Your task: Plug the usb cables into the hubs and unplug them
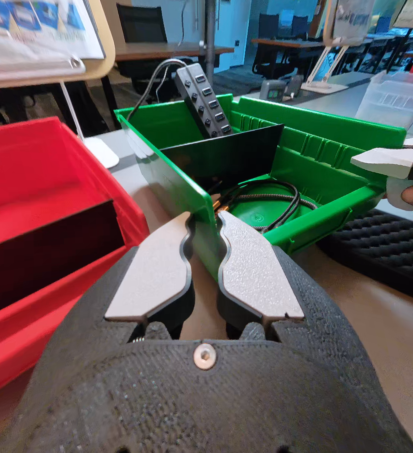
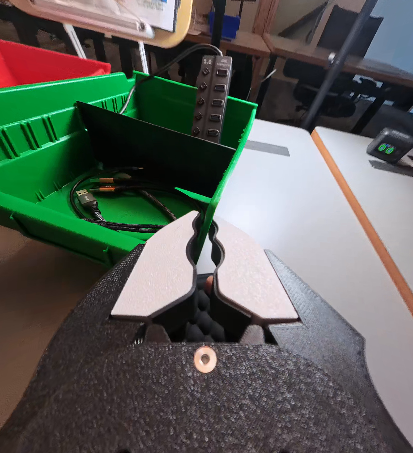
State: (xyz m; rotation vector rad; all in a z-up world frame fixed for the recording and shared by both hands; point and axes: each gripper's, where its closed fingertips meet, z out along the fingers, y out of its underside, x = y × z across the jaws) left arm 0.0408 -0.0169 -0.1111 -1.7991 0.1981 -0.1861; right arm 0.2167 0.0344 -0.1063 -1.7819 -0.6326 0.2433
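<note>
At the near corners of the green bin point(image 1: 318, 127), one gripper per side. Left gripper point(image 1: 205, 215) straddles the bin's left wall, one finger inside, one outside; jaws close-set about the wall, though firm contact can't be confirmed. Right gripper point(image 2: 205, 218) does likewise on the right wall, fingers narrowly parted with the green edge between them.

Bin split by a black divider point(image 1: 225, 149). Far compartment: black USB hub point(image 2: 212, 98) leaning upright against the back wall, five ports facing forward, all empty, its own lead trailing over the rim. Near compartment: coiled USB cables point(image 2: 127, 196), braided, one grey plug point(image 2: 85, 196) and orange-collared ones loose on the floor. Red bin point(image 1: 41, 196) just beside on the left.

Judgement: this looks like bin positioning; nothing plugged yet. To do it well, grip both walls evenly and move together, so the leaning hub doesn't topple. Then free one gripper for the grey plug, taking it by the housing, not the cable.
</note>
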